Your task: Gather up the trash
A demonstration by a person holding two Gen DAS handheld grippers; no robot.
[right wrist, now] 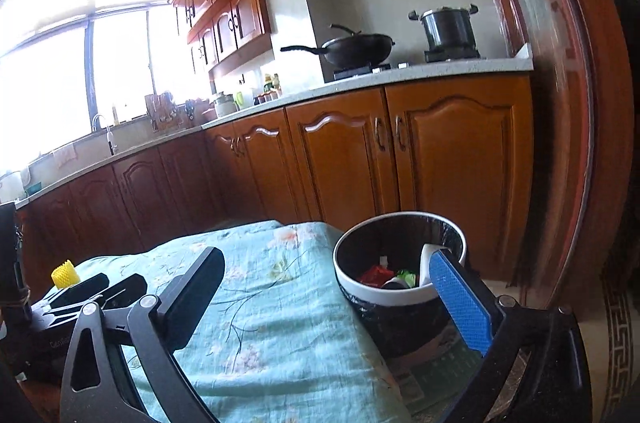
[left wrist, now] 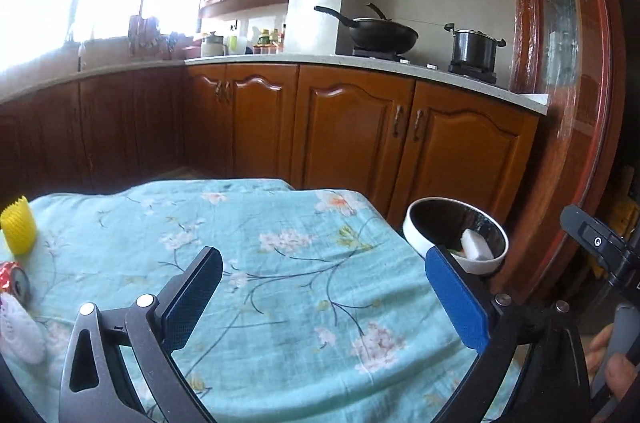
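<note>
On the table's teal floral cloth (left wrist: 288, 355), the left edge holds a yellow foam net sleeve (left wrist: 18, 225), a crushed red can (left wrist: 14, 281) and a white foam net (left wrist: 20, 335). A white-rimmed trash bin (left wrist: 412, 223) with a black liner stands off the table's right corner, a white piece (left wrist: 476, 245) inside it. My left gripper (left wrist: 328, 297) hangs open and empty over the cloth. My right gripper (right wrist: 324, 303) is open and empty, its blue pad beside the bin (right wrist: 360, 289), which holds red, green and white scraps (right wrist: 384, 273). The yellow sleeve (right wrist: 64, 273) shows at far left.
Wooden kitchen cabinets (left wrist: 352, 131) run behind the table, with a wok (left wrist: 380, 33) and pot (left wrist: 474, 49) on the stove. A wooden door frame (left wrist: 560, 143) stands to the right of the bin. The left gripper (right wrist: 116, 287) appears at the right wrist view's left edge. A hand (left wrist: 612, 363) holds the other gripper's handle.
</note>
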